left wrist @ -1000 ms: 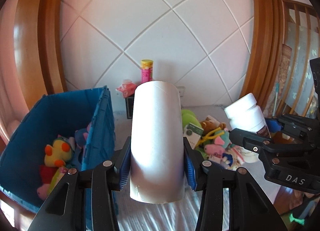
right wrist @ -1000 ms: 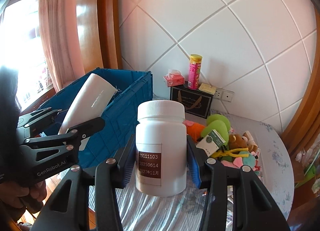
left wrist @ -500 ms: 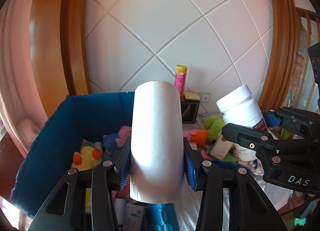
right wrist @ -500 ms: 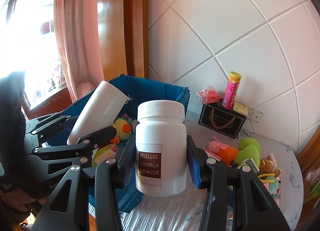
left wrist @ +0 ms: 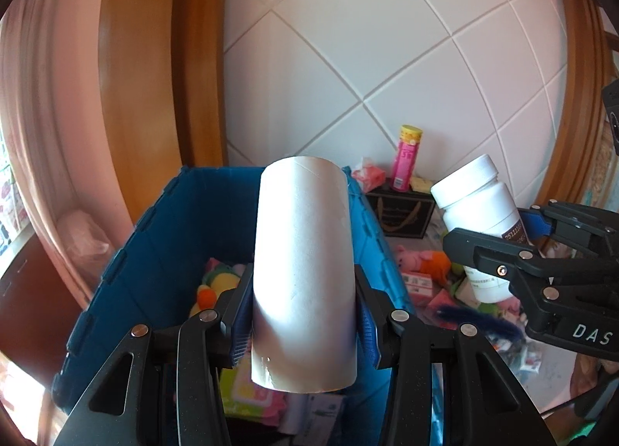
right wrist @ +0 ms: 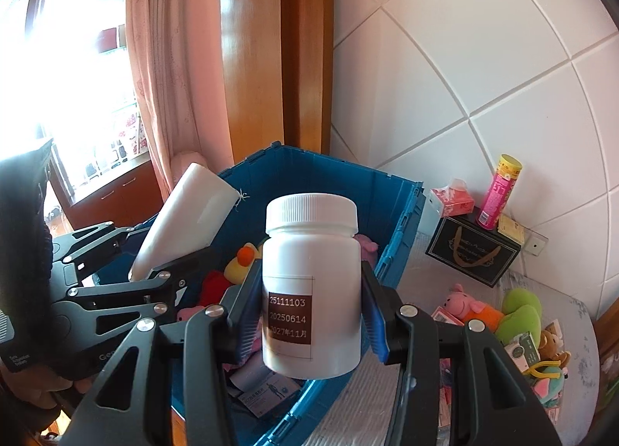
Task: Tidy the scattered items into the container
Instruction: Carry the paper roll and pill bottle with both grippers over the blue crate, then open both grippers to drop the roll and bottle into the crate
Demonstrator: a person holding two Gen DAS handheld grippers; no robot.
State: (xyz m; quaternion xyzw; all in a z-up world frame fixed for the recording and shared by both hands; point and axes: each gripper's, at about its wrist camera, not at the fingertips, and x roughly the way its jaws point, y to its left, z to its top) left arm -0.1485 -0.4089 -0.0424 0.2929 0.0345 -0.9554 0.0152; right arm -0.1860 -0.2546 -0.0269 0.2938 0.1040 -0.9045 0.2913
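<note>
Standing against the tiled wall, a blue crate (left wrist: 154,237) is seen with soft toys (right wrist: 240,264) and small cartons lying inside it. Beside it, a grey table (right wrist: 557,299) is strewn with plush animals (right wrist: 518,314) and packets, and a black box (right wrist: 472,252) carrying a pink tube (right wrist: 499,190) is set at the back. A white paper roll (left wrist: 305,272) is pinched between the pads of the left gripper (left wrist: 303,314) and is held above the crate's open interior. A white pill bottle (right wrist: 311,283) with a ribbed cap is clamped upright by the right gripper (right wrist: 309,318) and is held over the crate's near edge, just beside the roll.
</note>
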